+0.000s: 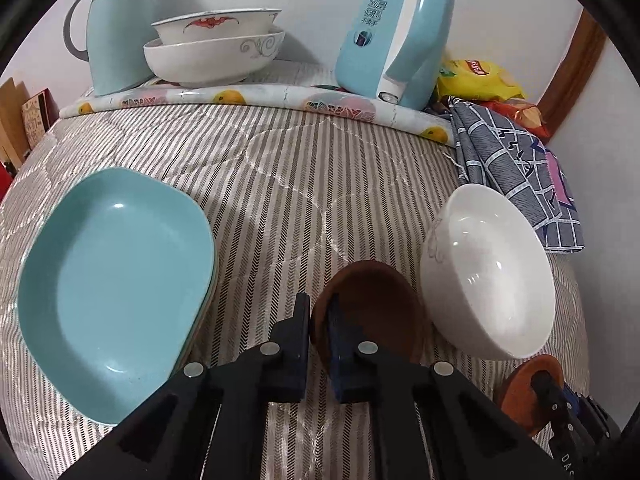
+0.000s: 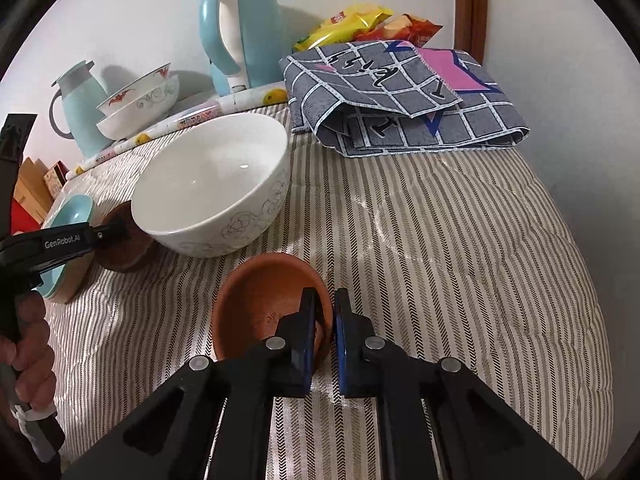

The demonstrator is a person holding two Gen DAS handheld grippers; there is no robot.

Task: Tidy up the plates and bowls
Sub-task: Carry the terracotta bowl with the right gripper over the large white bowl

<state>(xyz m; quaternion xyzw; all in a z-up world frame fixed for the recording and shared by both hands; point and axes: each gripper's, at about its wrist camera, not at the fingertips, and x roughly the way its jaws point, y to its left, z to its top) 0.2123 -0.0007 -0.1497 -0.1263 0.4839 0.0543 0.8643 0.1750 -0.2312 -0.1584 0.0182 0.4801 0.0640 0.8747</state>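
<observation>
**Q:** Terracotta-looking saucers in both claws — why grab them by the rim like that?

**Me:** Brown ones sit shallow on the striped quilted cover [image 2: 460, 240], so the rim is the only bit a two-finger claw can bite. My left gripper [image 1: 320, 316] is clamped on the near-left edge of the dark brown round wooden saucer [image 1: 372, 300], one finger inside, one outside. My right gripper [image 2: 323, 312] does the same on the right edge of the orange-brown clay saucer [image 2: 264, 300], fingers pinched tight on the wall.

**Q:** And the rest of the dishes?

**Me:** Big white ceramic bowl with a faint line drawing [image 2: 212, 192] stands between the two saucers, just beside the dark one. Stack of turquoise squarish plates [image 1: 116, 288] sits well off to my left. Two patterned white bowls [image 1: 216, 48] are already nested at the back by the pale blue thermos jug [image 1: 116, 28] and the light blue electric kettle [image 1: 392, 36].

**Q:** So what's the plan?

**Me:** My guess — like goes with like, so one saucer drops into the other. Thin rim grip could slip if I tilt too much.
</observation>
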